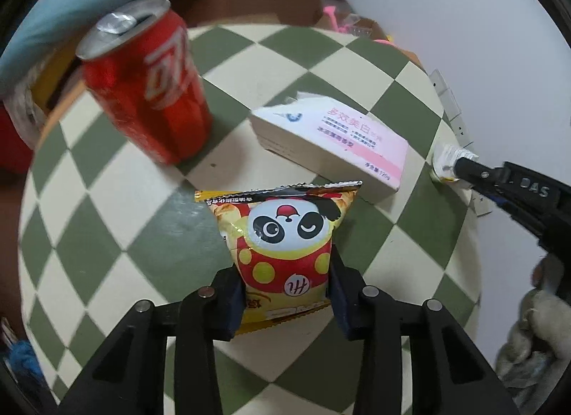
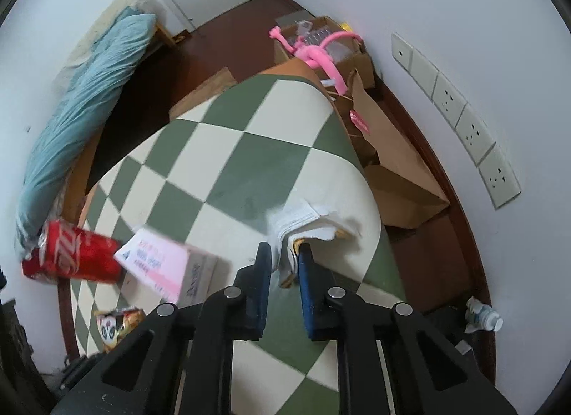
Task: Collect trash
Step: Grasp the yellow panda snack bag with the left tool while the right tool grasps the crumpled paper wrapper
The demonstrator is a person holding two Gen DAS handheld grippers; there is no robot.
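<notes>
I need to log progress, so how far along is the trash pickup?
Nothing looks binned yet. In hand: left gripper clamps the panda snack bag; right gripper pinches crumpled paper. Left: red cola can and pink toothpaste box on the checkered table.

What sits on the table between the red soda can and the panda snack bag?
Nothing: only bare checkered tablecloth lies between the can and bag, seen from the left wrist.

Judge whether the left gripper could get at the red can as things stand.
Probably not yet: the left gripper is shut on the snack bag. Otherwise the red can stands unobstructed on the table.
</notes>
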